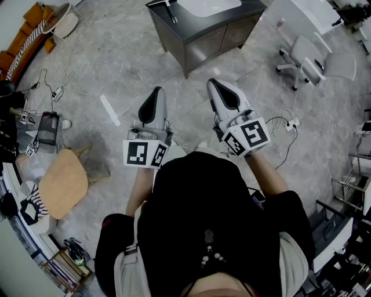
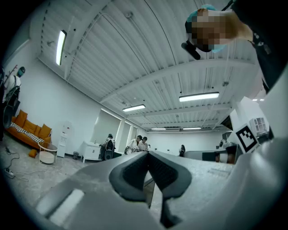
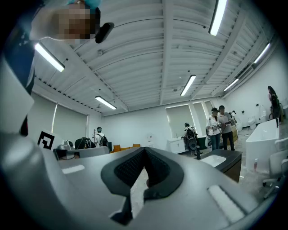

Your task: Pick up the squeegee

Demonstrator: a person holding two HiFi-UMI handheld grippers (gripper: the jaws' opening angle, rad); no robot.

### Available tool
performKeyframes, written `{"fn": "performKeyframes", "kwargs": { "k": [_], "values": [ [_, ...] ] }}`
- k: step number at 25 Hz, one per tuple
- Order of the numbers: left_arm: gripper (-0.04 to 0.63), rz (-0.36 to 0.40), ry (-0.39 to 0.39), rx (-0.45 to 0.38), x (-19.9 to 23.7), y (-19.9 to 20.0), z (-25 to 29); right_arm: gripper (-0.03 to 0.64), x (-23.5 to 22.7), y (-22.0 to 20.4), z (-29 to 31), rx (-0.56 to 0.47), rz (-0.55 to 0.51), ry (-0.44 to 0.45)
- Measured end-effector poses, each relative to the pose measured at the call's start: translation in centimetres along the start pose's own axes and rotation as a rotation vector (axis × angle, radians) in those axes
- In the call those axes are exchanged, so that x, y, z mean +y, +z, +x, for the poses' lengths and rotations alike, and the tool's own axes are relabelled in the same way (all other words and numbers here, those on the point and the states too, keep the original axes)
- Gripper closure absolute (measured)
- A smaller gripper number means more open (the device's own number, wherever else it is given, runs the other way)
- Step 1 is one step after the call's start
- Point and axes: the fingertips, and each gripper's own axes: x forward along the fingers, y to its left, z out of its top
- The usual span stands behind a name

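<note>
— Left gripper (image 1: 155, 91), how does it stand?
— Your jaws are pressed together with nothing between them, and it points ahead toward 12 o'clock. Your right gripper (image 1: 216, 82) sits just beside it, likewise closed on nothing and aimed the same way.
— What's close to my feet?
— You have a round wooden stool (image 1: 62, 183) at 9 o'clock. Loose cables (image 1: 55, 87) trail over the grey floor (image 1: 116, 58) toward 10. A white office chair (image 1: 310, 58) stands out at 2 o'clock.
— And the squeegee?
— Your squeegee (image 1: 173, 14) lies on top of the dark cabinet (image 1: 203, 37) at 12 o'clock, beside the white sink (image 1: 208, 7) set into that top. It is well apart from both your grippers, and neither touches it. Farther off at 10 o'clock, an orange sofa (image 1: 23, 35) runs along the wall.
</note>
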Motion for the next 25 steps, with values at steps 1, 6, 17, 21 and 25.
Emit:
{"fn": "performKeyframes", "kwargs": {
  "k": [1, 6, 17, 21, 25],
  "values": [
    [0.594, 0.003, -0.003, 0.001, -0.4, 0.0, 0.0, 0.615, -0.1, 0.3, -0.3, -0.003, -0.001, -0.002],
    [0.594, 0.008, 0.008, 0.01, -1.6, -0.4, -0.3, 0.616, -0.3, 0.6, -1.5, -0.003, 0.002, 0.01],
    [0.594, 0.022, 0.026, 0.022, -4.2, -1.4, 1.1, 0.617, -2.4, -0.2, -3.3, 0.011, 0.028, 0.039],
    [0.594, 0.028, 0.047, 0.03, -4.9, -1.9, 1.4, 0.615, -3.5, -0.6, -3.6, 0.024, 0.04, 0.051],
    [0.594, 0.035, 0.065, 0.034, -4.3, -1.8, 1.6, 0.617, -3.8, -0.7, -3.3, 0.021, 0.055, 0.049]
  ]
}}
